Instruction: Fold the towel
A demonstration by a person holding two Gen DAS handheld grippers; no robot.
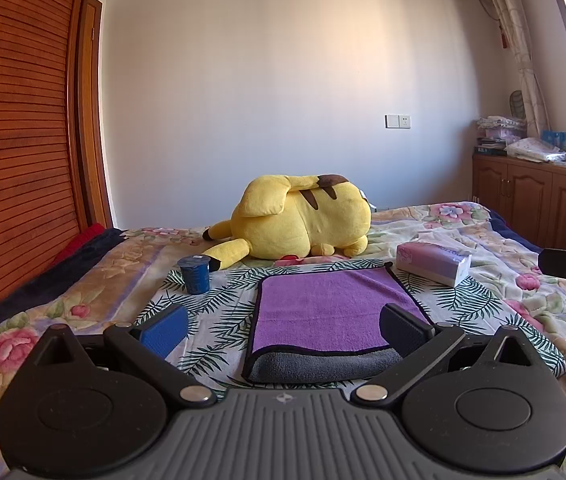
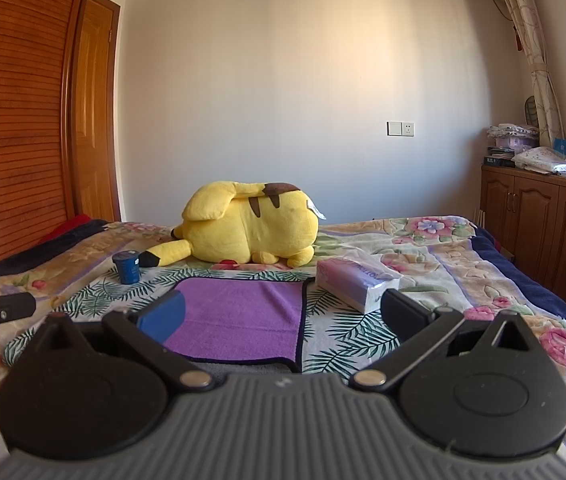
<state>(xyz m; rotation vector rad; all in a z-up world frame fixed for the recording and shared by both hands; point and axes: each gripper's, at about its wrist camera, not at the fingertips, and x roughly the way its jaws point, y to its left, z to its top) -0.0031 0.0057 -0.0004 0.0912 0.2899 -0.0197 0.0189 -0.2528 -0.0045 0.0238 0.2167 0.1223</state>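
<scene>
Your left gripper (image 1: 283, 332) and right gripper (image 2: 281, 318) both hang with jaws spread, holding nothing. The towel (image 1: 323, 312) lies centre frame, folded. A cup (image 1: 195, 276) stands at its upper left, a tissue pack (image 1: 433, 262) upper right, a plush (image 1: 295, 222) behind.

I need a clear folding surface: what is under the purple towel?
The purple towel lies on a leaf-print cloth spread over the floral blanket. Its grey underside shows along the near edge; whatever lies directly beneath is covered.

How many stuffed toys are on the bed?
1: a yellow plush lies on the bed beyond the purple towel, between the blue cup and tissue pack. No others show.
</scene>
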